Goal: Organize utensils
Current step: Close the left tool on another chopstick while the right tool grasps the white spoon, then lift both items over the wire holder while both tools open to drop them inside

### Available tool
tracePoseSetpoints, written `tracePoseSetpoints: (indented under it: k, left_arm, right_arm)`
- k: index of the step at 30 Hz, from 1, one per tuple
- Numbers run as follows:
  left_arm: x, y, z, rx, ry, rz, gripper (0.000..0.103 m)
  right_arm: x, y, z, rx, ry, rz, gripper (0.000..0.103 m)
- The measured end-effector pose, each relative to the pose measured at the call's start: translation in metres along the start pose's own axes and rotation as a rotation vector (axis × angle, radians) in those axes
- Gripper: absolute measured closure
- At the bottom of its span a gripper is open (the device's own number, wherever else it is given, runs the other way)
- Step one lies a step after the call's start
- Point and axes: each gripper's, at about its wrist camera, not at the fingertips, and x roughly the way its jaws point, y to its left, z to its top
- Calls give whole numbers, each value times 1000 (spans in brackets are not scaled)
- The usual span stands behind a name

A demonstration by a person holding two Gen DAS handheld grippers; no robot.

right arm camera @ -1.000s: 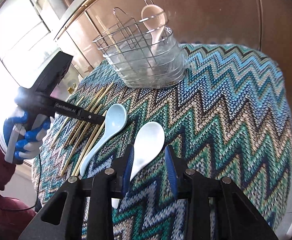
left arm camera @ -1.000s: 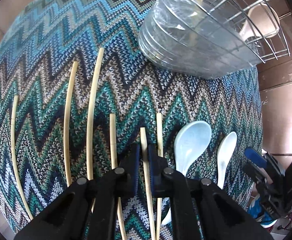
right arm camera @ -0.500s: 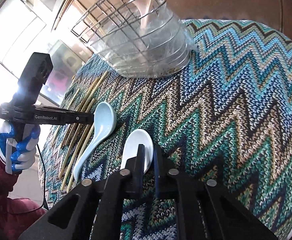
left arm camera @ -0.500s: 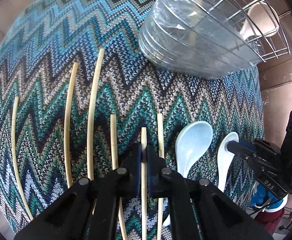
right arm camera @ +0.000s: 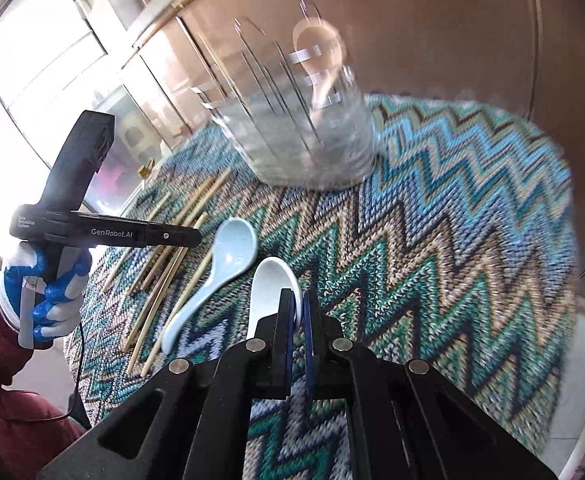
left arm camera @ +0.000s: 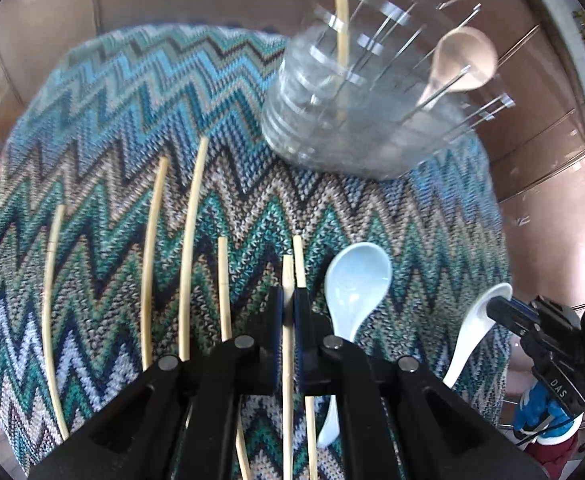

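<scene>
My left gripper point(left arm camera: 287, 300) is shut on a pale chopstick point(left arm camera: 287, 272) and holds it just above the zigzag cloth point(left arm camera: 132, 120). Several more chopsticks point(left arm camera: 190, 216) lie to its left and one beside it on the right. A light blue spoon point(left arm camera: 352, 280) lies right of them. My right gripper point(right arm camera: 298, 300) is shut on the rim of a white spoon point(right arm camera: 268, 288), lifted off the cloth; it also shows in the left wrist view point(left arm camera: 472, 328). A wire utensil rack point(left arm camera: 372, 112) in a clear tray stands at the back with one chopstick and a spoon in it.
The left gripper body point(right arm camera: 104, 232) and a gloved hand point(right arm camera: 40, 280) show at the left of the right wrist view. Brown cabinet panels point(right arm camera: 452, 40) rise behind the rack point(right arm camera: 300, 128). The cloth drops off at the table's edges.
Both grippers have risen and tilted up. The left lifted its chopstick, the right lifted the white spoon clear of the cloth. The rack looks blurred from the motion.
</scene>
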Motion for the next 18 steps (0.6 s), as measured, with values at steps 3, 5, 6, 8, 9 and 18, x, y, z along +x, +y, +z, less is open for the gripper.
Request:
tracePoseSetpoints:
  k: [3, 5, 6, 8, 9, 18]
  left_arm:
    - [-23, 5, -5, 11, -75, -31, 99]
    - [-41, 6, -12, 23, -125, -39, 99]
    - [-49, 6, -15, 27, -143, -43, 99]
    - [-68, 8, -23, 35, -179, -61, 99]
    - [-76, 10, -26, 38, -196, -71, 99]
    - [-136, 4, -43, 62, -339, -115, 99]
  right_arm:
    - [-19, 11, -7, -11, -56, -49, 99]
    - [-34, 15, -13, -10, -88, -63, 99]
    - [-39, 19, -15, -10, -103, -72, 99]
    - [-52, 29, -20, -12, -139, -92, 99]
    - [-58, 32, -22, -14, -151, -99, 99]
    - [-99, 77, -25, -46, -260, -150, 99]
